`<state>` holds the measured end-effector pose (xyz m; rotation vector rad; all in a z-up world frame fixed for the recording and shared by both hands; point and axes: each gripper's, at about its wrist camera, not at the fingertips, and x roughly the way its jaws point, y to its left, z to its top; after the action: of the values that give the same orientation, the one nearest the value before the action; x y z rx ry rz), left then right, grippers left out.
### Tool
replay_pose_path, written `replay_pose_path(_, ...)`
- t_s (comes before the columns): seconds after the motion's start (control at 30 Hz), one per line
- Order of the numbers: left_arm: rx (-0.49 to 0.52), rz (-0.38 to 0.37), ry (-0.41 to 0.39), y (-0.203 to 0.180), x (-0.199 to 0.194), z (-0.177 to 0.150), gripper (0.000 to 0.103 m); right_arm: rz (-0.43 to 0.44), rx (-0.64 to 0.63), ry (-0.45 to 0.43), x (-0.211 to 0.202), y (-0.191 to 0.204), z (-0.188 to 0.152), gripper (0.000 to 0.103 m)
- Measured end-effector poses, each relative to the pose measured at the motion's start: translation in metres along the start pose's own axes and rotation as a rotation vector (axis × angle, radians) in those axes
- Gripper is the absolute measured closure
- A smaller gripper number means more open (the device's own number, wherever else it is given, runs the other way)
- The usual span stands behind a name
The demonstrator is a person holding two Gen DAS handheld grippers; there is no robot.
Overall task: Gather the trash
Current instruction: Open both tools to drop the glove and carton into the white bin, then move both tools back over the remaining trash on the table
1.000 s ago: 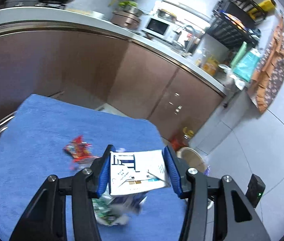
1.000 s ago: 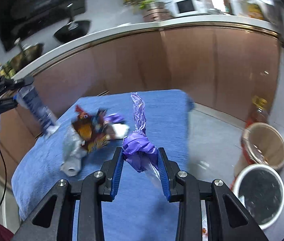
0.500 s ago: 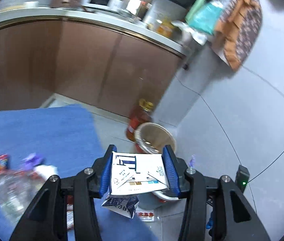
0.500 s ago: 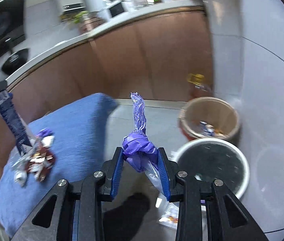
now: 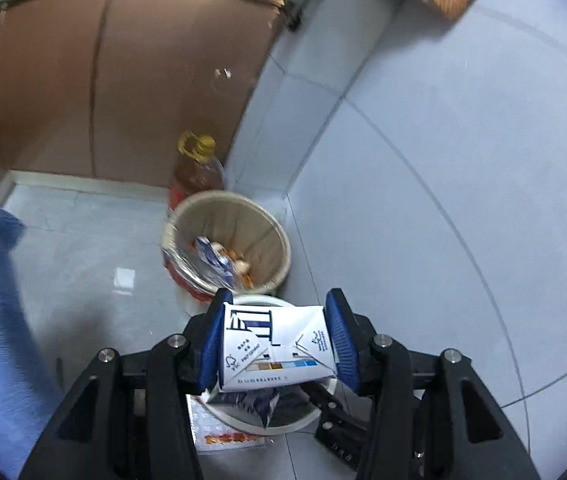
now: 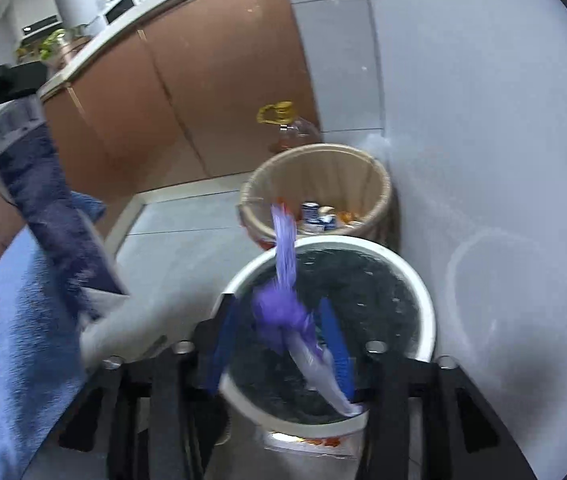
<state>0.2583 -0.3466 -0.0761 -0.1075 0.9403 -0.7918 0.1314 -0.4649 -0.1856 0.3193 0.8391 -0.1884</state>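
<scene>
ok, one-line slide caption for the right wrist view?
Right claw opening over the white bin, purple wrapper between its pads.

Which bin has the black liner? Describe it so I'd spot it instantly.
Find the brown cabinets meeting the grey wall. Two round bins stand in that corner on the floor. The nearer, white-rimmed bin is black inside; the beige bin behind holds scraps.

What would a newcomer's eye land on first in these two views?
In the right view, the purple wrapper hangs between just-opened jaws over the white bin. In the left view, the milk carton sits clamped in blue pads, low centre. Behind stands the beige bin, already holding trash.
</scene>
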Motion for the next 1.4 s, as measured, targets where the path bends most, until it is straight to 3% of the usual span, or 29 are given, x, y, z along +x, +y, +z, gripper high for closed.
replay_pose_path(0.17, -0.002, -0.027, 0.06, -0.006, 0.027, -0.013, 0.049, -0.063, 0.027, -0.017, -0.002, -0.01, -0.004, 0.051)
replay_pose_path(0.4, 0.005, -0.04, 0.043, 0.0, -0.001, -0.024, 0.044, -0.077, 0.053, -0.057, -0.02, -0.004, -0.007, 0.049)
replay_pose_path(0.6, 0.033, 0.008, -0.073, 0.008, -0.072, -0.044, 0.044, -0.021, 0.012, -0.104, -0.048, 0.026, -0.007, 0.048)
replay_pose_path(0.9, 0.017, 0.211, -0.306, 0.04, -0.214, -0.091, 0.044, 0.08, -0.106, -0.179, -0.103, 0.102, -0.005, 0.041)
replay_pose_path(1.2, -0.044, 0.374, -0.469, 0.082, -0.323, -0.142, 0.044, 0.154, -0.241, -0.186, -0.139, 0.183, -0.013, 0.035)
replay_pose_path(1.4, -0.081, 0.471, -0.525, 0.108, -0.38, -0.175, 0.044, 0.244, -0.301, -0.175, -0.153, 0.235, -0.023, 0.035)
